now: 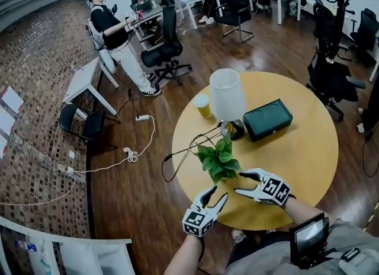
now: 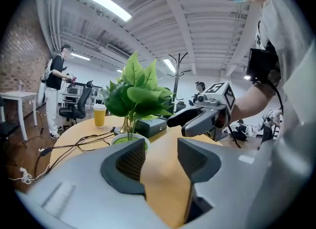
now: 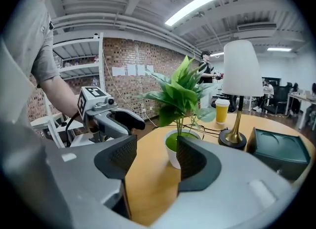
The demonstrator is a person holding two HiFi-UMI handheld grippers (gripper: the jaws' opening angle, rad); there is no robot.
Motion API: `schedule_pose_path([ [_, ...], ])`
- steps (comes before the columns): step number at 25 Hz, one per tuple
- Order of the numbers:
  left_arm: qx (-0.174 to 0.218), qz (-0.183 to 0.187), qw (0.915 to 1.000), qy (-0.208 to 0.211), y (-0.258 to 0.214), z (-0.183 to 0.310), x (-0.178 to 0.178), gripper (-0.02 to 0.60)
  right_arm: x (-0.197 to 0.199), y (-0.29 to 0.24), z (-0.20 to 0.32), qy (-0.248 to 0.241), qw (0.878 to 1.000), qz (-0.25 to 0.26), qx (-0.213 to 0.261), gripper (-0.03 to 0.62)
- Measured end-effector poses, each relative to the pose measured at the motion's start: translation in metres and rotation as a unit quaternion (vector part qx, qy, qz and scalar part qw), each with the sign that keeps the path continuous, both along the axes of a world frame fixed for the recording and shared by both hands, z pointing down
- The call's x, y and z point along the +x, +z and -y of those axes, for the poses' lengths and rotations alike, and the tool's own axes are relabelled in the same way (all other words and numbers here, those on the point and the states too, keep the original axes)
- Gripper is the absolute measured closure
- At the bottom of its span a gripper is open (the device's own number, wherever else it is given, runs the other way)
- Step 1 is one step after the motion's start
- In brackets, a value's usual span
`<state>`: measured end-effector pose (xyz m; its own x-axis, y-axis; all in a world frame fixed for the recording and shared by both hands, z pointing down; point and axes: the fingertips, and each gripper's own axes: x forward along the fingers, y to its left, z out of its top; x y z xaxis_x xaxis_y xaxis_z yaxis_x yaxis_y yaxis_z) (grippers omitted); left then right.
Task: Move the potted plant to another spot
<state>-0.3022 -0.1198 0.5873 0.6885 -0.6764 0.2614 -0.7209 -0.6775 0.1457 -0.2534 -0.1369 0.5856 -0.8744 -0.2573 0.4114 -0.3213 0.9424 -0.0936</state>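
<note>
Round table (image 1: 308,149), yellow wooden top, on a dark plank floor (image 1: 148,202). Toward the near left side, a plant (image 1: 219,160) in a white pot, upright. Behind it, near the middle, a lamp (image 1: 227,99) with a white shade and dark base. Just left of the lamp, a yellow cup (image 1: 202,106), close to the rim. Right of the lamp base, a dark green box (image 1: 267,120), lying flat. Black cables (image 1: 198,143) from the lamp base past the plant and over the left rim.

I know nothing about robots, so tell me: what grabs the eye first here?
A leafy potted plant stands toward the near edge of a round wooden table. The left tongs and the right tongs hover open and empty just in front of it. Behind it rises a white lamp.
</note>
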Motion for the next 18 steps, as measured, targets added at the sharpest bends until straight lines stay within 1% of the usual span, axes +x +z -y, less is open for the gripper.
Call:
schedule_pose_path([
  [4,0.016,-0.02,0.9992,-0.031,-0.019,-0.025,0.012,0.455,0.014,-0.009,-0.026,0.002,1.0,0.027,-0.012,0.382],
  [6,0.024,-0.027,0.9981,-0.05,-0.026,-0.036,0.021,0.502,0.023,-0.017,-0.039,-0.003,0.999,0.042,-0.01,0.404],
  [9,0.035,-0.032,0.9957,-0.079,-0.034,-0.051,0.04,0.577,0.042,-0.024,-0.057,-0.012,0.998,0.056,-0.004,0.454],
  [11,0.039,-0.036,0.9942,-0.094,-0.037,-0.067,0.055,0.581,0.057,-0.029,-0.072,-0.018,0.998,0.064,-0.001,0.511],
  [14,0.038,-0.043,0.9919,-0.114,-0.042,-0.094,0.083,0.581,0.084,-0.037,-0.098,-0.022,0.997,0.077,0.004,0.575],
  [15,0.036,-0.048,0.9907,-0.122,-0.044,-0.104,0.092,0.581,0.094,-0.039,-0.107,-0.023,0.997,0.08,0.003,0.588],
  [18,0.029,-0.07,0.9859,-0.149,-0.05,-0.137,0.118,0.581,0.121,-0.041,-0.139,-0.029,0.995,0.092,-0.006,0.592],
])
